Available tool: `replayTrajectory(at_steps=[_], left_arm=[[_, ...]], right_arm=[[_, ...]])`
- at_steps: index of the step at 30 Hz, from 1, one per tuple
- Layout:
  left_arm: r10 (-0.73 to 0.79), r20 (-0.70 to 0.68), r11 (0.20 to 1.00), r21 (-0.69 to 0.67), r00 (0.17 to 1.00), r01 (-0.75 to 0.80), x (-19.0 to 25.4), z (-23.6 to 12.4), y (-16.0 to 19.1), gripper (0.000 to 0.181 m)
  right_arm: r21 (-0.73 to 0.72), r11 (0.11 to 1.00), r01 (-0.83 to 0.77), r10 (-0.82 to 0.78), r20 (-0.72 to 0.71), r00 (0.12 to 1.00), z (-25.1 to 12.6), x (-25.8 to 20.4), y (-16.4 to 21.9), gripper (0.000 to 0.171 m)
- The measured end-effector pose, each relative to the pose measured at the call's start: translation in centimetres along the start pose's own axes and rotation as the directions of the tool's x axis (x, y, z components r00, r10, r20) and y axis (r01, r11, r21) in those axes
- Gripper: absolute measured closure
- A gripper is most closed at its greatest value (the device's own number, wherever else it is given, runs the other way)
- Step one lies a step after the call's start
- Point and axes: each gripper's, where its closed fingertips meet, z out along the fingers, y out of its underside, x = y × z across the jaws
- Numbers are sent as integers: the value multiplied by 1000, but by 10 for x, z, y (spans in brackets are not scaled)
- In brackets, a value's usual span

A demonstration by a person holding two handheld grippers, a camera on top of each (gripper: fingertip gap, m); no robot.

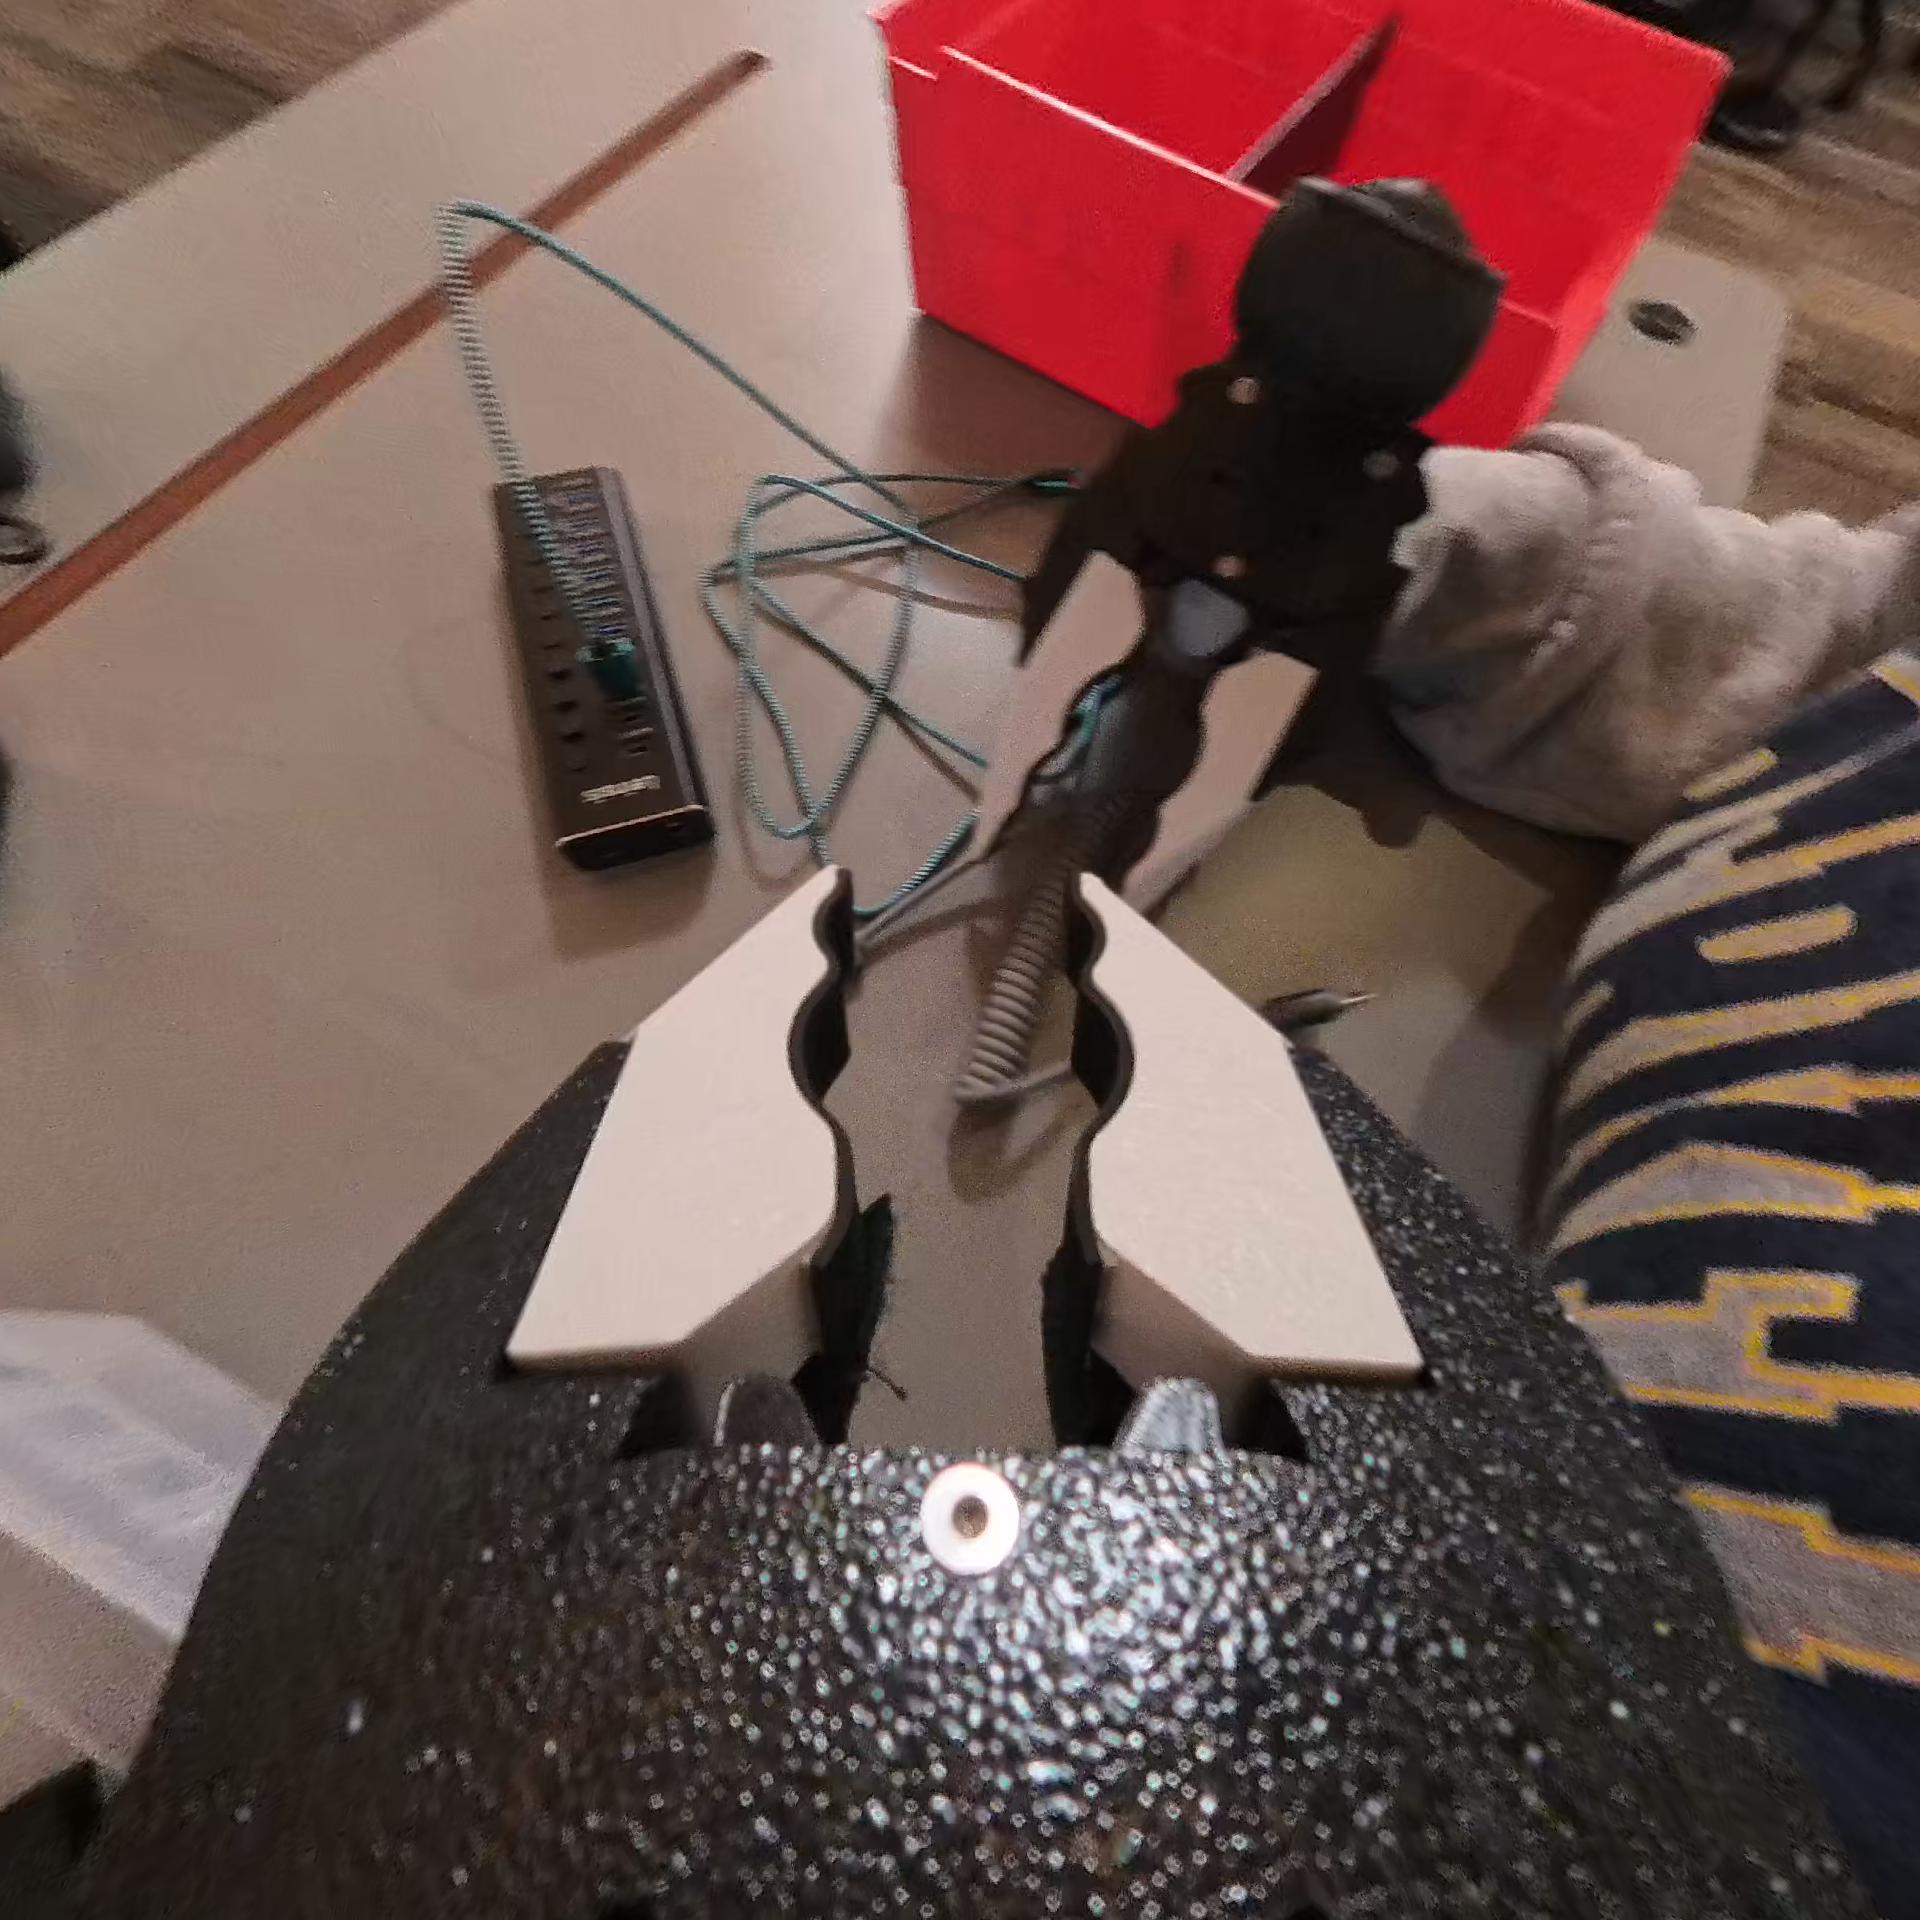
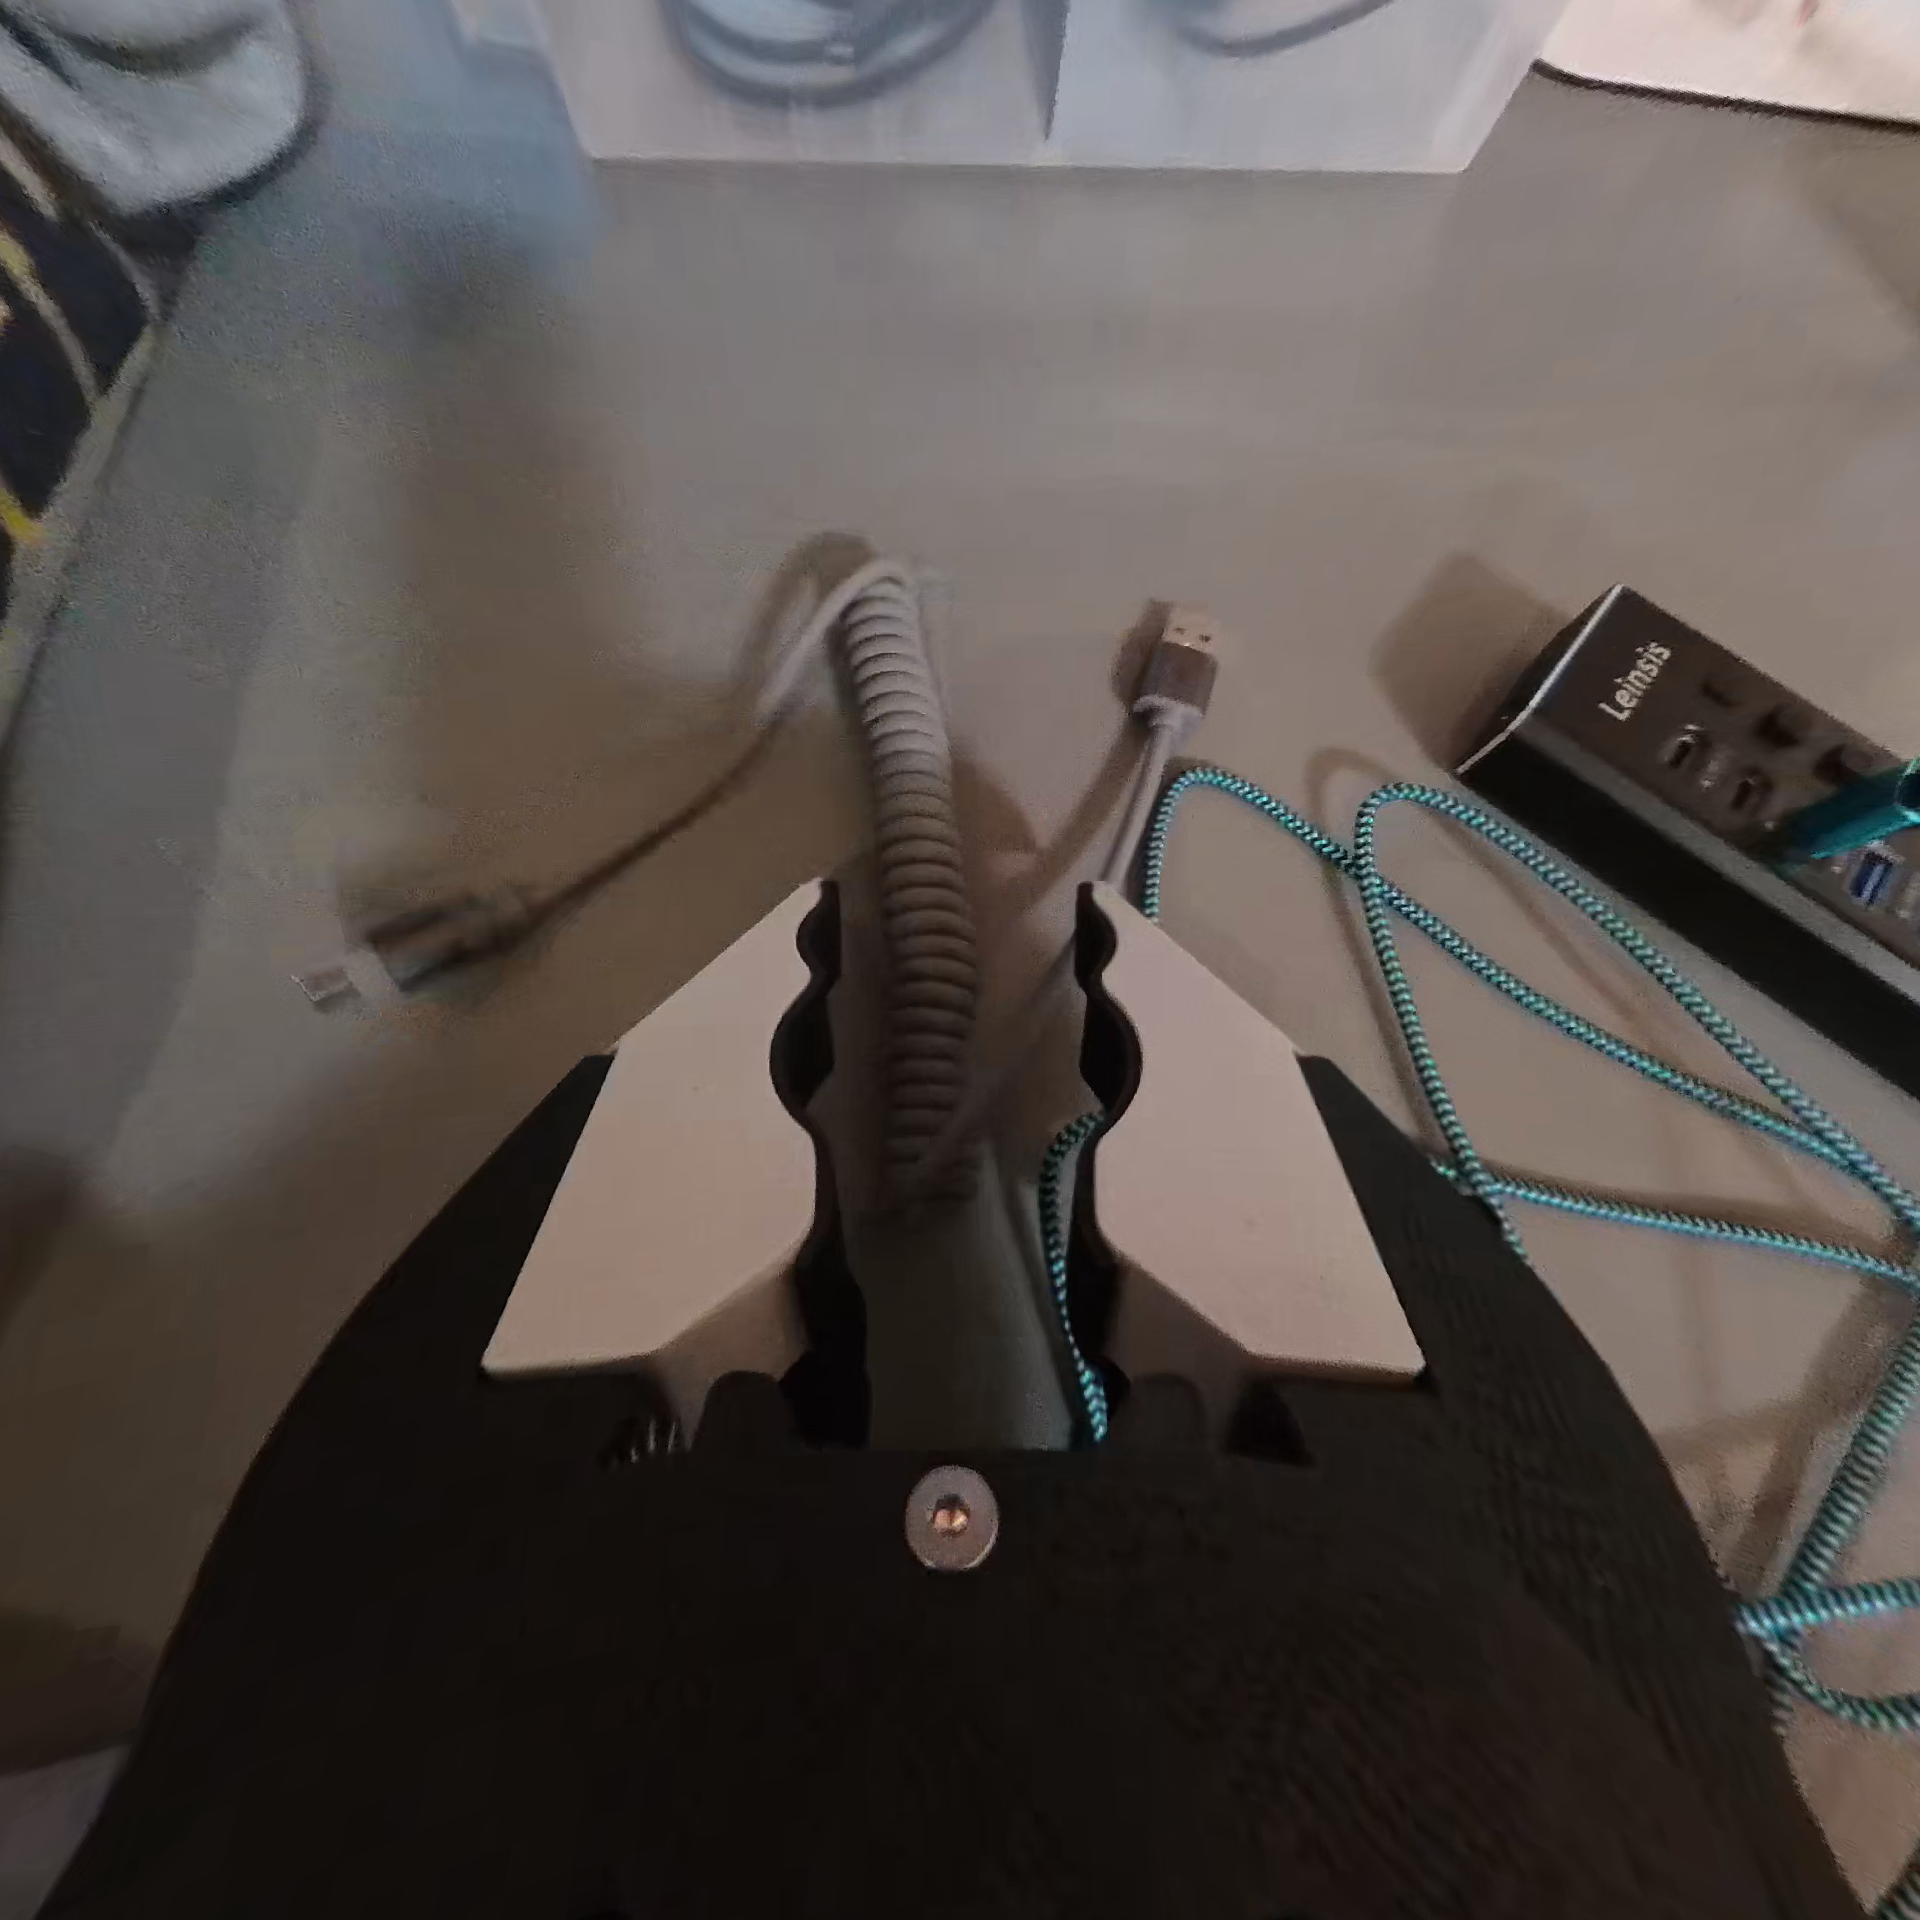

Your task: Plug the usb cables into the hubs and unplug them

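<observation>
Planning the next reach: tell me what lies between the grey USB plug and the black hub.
In the right wrist view, loops of teal cable lie between the plug and the hub; the rest is bare table.

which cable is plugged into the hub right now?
The teal braided cable: its plug sits in the black hub. The grey coiled cable lies loose, its USB plug bare on the table.

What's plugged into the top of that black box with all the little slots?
One teal plug stands in the black hub, its teal braided cable looping over the table. Neighbouring slots look empty; the hub's far end is out of frame.
</observation>
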Motion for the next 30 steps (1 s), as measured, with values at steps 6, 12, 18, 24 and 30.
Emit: replayTrajectory(at_steps=[6, 12, 18, 24, 30], left_arm=[[-60, 49, 997, 46, 997, 58, -16, 5, -2, 160], [-35, 69, 999, -20, 997, 36, -18, 17, 11, 163], [18, 85, 995, -104, 996, -9, -17, 25, 27, 165], [-58, 69, 990, -125, 996, 66, -17, 31, 34, 163], [-319, 100, 947, 6, 942, 320, -36, 25, 29, 132]], right_arm=[[192, 966, -175, 192, -76, 978, -19, 28, -25, 133], [53, 969, -243, 248, -187, 951, 2, 37, -7, 150], [-128, 966, -224, 197, -194, 961, 9, 23, 9, 157], [-143, 980, -140, 105, -225, 969, 9, 25, 6, 169], [71, 996, 56, -26, -372, 928, -22, 41, -35, 169]])
